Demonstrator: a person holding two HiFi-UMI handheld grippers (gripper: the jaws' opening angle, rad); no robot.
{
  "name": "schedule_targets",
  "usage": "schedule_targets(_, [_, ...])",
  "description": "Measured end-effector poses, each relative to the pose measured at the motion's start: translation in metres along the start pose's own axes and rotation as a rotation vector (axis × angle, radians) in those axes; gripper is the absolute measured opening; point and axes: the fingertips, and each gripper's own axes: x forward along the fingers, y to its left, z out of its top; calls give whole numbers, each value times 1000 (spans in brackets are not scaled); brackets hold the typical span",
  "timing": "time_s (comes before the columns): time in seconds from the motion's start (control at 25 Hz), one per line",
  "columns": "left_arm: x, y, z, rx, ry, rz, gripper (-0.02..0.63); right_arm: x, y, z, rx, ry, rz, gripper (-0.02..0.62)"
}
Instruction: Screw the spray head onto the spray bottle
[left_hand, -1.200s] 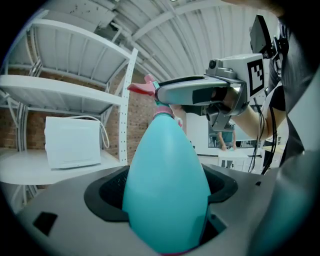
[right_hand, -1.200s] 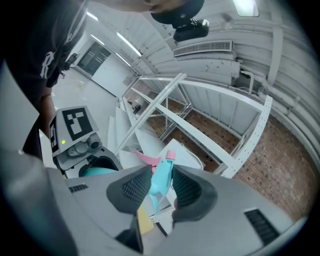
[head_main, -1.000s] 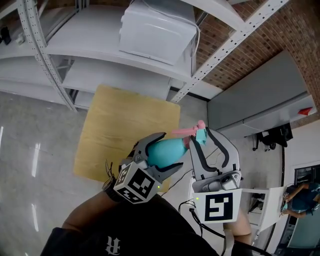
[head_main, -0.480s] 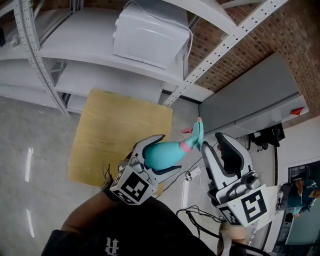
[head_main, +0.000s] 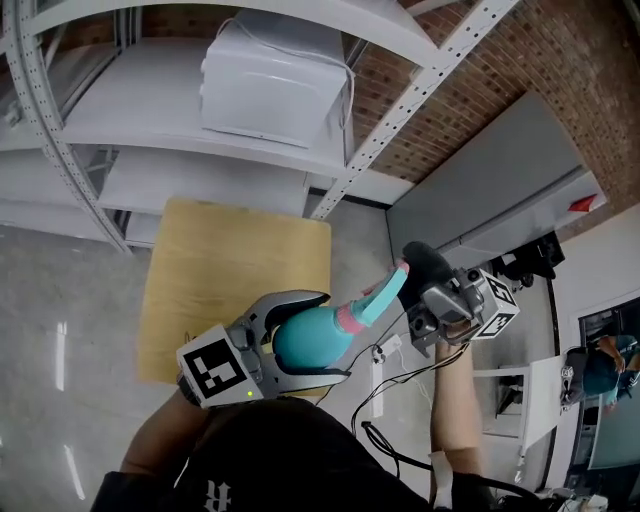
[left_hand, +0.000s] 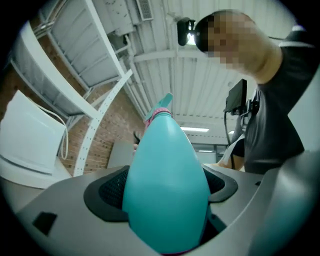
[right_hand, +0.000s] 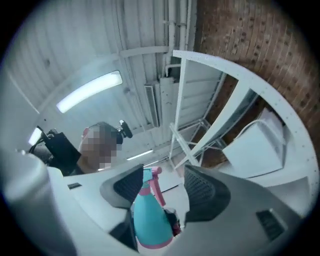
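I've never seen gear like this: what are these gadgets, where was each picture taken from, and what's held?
A person holds a two-jaw hand tool in each hand. One picture comes from a head camera looking down over a wooden table; the other two from cameras riding on each tool. The left gripper clamps a teal spray bottle with its spray head on top. On the right gripper, the jaws have just been opening; the spray head stands between them, unpinched.

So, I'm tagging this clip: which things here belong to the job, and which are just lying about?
Job:
- bottle
- spray head, on the bottle's neck

Lying about:
- wooden board
- white box
- shelf under the box
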Motion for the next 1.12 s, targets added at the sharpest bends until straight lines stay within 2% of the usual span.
schedule_targets(0.12, [0,-12,2,-66,-1,-105,423,31,24,-23,-45,114,186,242])
schedule_targets(0.2, [-1,-16,1,-112,2,-149,423,50,40,-35,-110,187,266,242])
schedule_targets(0.36, [-2,-18,-3,-166,4,-193,423,70,58,-55,-206,327,325,239])
schedule_targets(0.4, [-2,-18,-5,-172,9,-196,423,72,60,-59,-220,357,327,222])
schedule_targets(0.44, [-2,-17,-7,-176,14,-195,423,74,60,-62,-227,382,325,163])
schedule_targets(0.48, [-3,-16,-9,-177,21,-190,423,75,60,-64,-234,403,318,133])
schedule_targets(0.52, [-5,-14,-10,-169,33,-179,423,77,60,-65,-243,425,306,132])
schedule_targets(0.68, [-8,2,-20,-85,133,-76,423,78,49,-72,-310,557,209,129])
schedule_targets(0.84, [-12,24,-27,40,254,104,423,73,32,-79,-337,721,71,129])
schedule_targets(0.92, [-14,35,-28,67,271,198,423,72,21,-79,-317,740,-43,129])
schedule_targets(1.12, [-19,67,-39,38,261,437,423,75,-18,-81,-267,722,-402,129])
